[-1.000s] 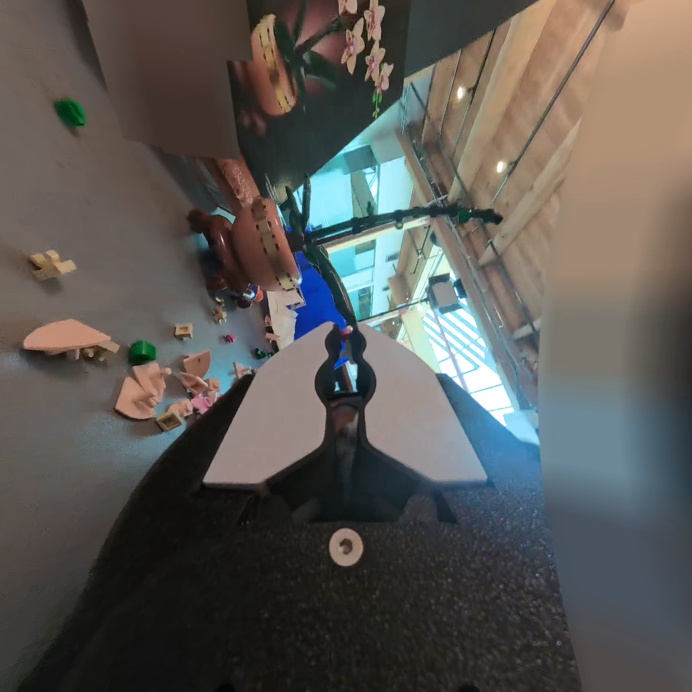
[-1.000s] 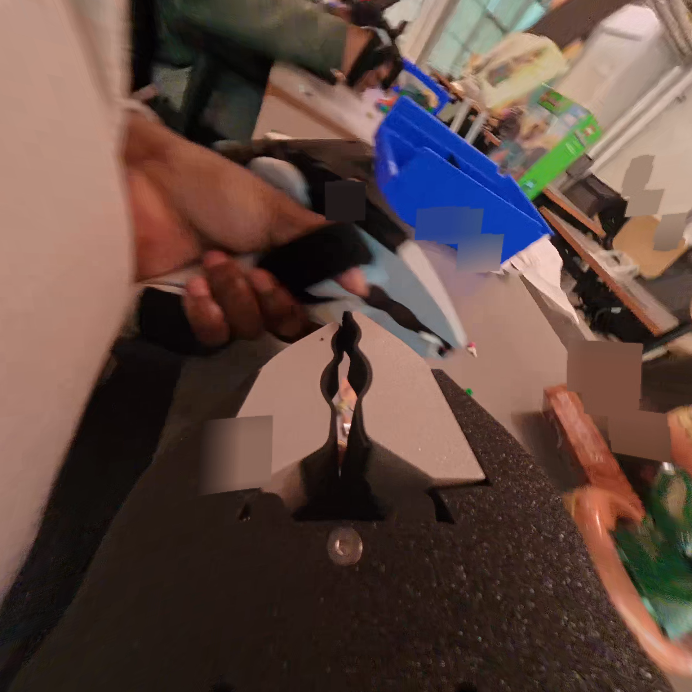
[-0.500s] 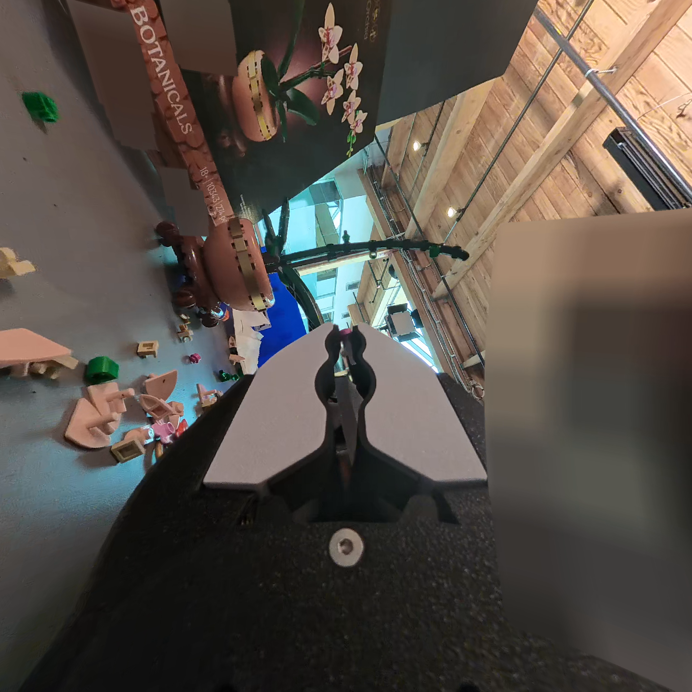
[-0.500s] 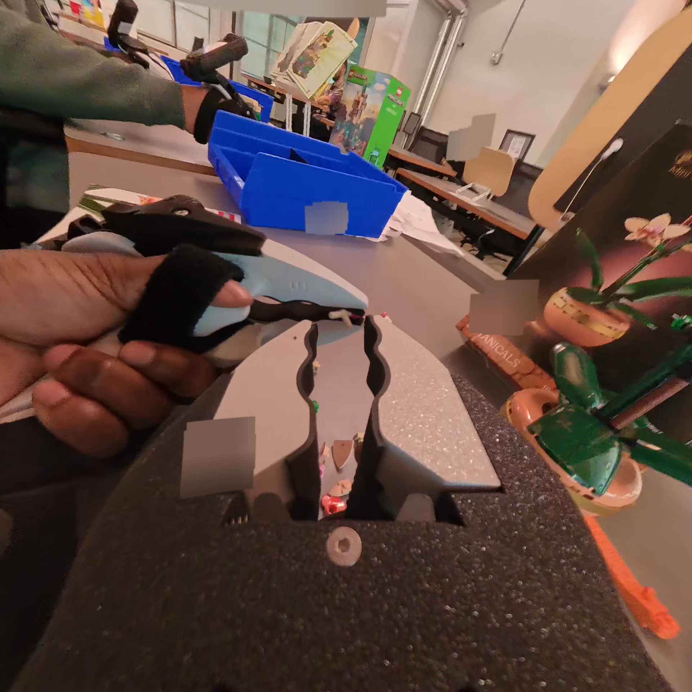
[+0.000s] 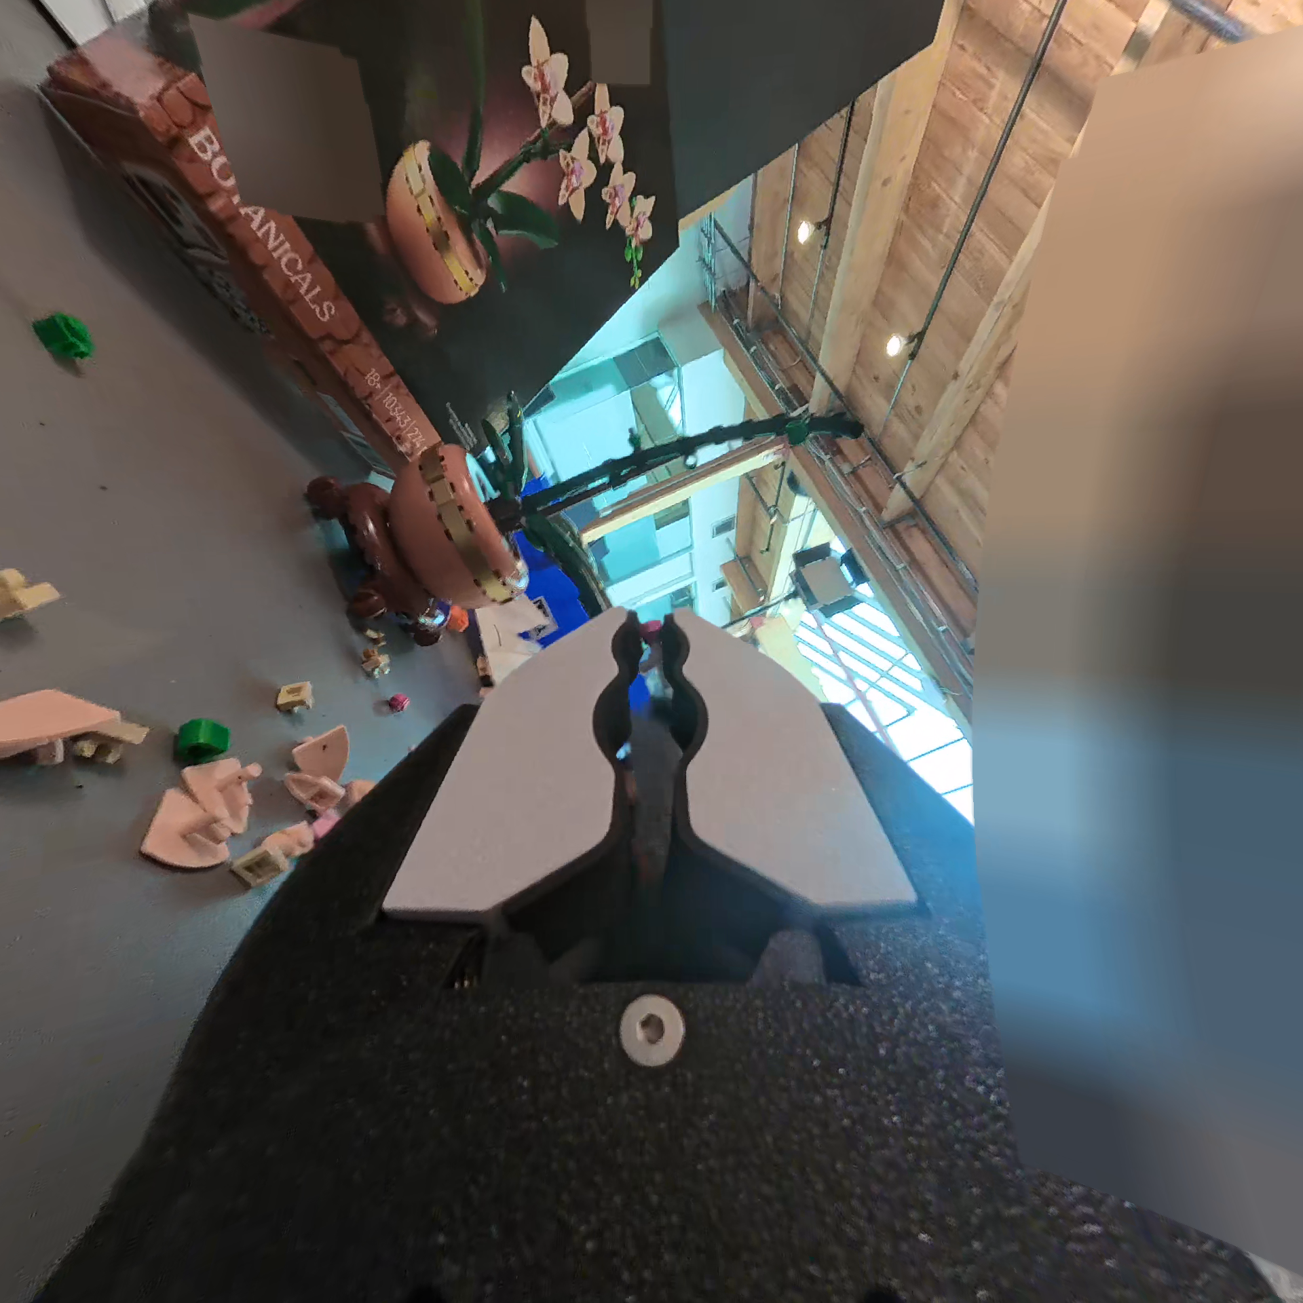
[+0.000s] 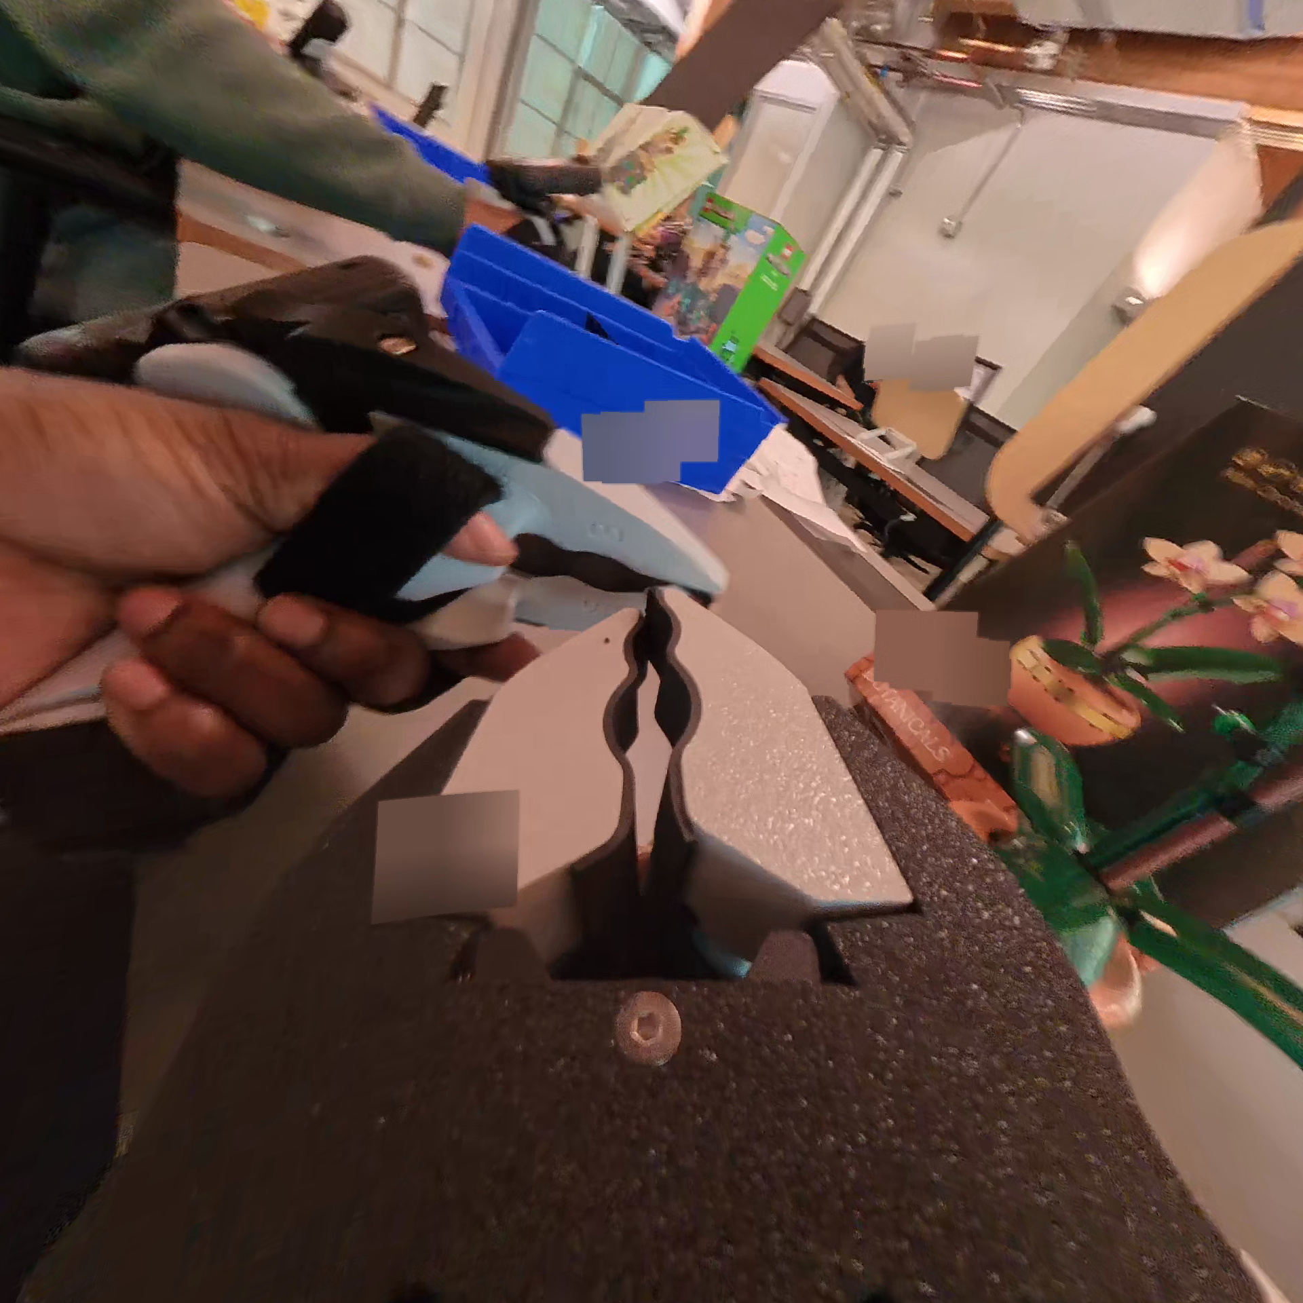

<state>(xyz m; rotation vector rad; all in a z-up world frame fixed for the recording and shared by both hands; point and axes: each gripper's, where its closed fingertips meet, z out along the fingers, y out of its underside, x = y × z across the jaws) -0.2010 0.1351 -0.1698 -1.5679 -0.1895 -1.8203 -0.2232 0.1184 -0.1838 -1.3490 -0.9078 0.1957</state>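
Observation:
My left gripper (image 5: 650, 619) is turned on its side above the grey table (image 5: 141, 493), shut on a small pink brick piece (image 5: 653, 629) at its tips. Beyond it stands a brick-built orchid pot (image 5: 451, 536) with a dark bare stem (image 5: 677, 451). In the right wrist view my right gripper (image 6: 652, 610) has its jaws together with nothing visible between them. Its tips sit right below the tip of the left gripper (image 6: 698, 585), which a hand (image 6: 176, 564) holds. The green leaves (image 6: 1050, 790) of the orchid model are at the right.
Loose pink petal pieces (image 5: 190, 825), tan bits and a green round piece (image 5: 202, 739) lie on the table. The dark orchid set box (image 5: 493, 211) stands behind the pot. A blue bin (image 6: 599, 352) and another person's green sleeve (image 6: 247, 120) are farther back. Left and right tips are no more than a few centimetres apart. About 12 centimetres separates my left fingertips from the brick-built orchid pot (image 5: 451, 536).
My right gripper was open half a second ago and is now shut, close under the left gripper's tip. The left gripper still holds the pink piece and has tilted slightly.

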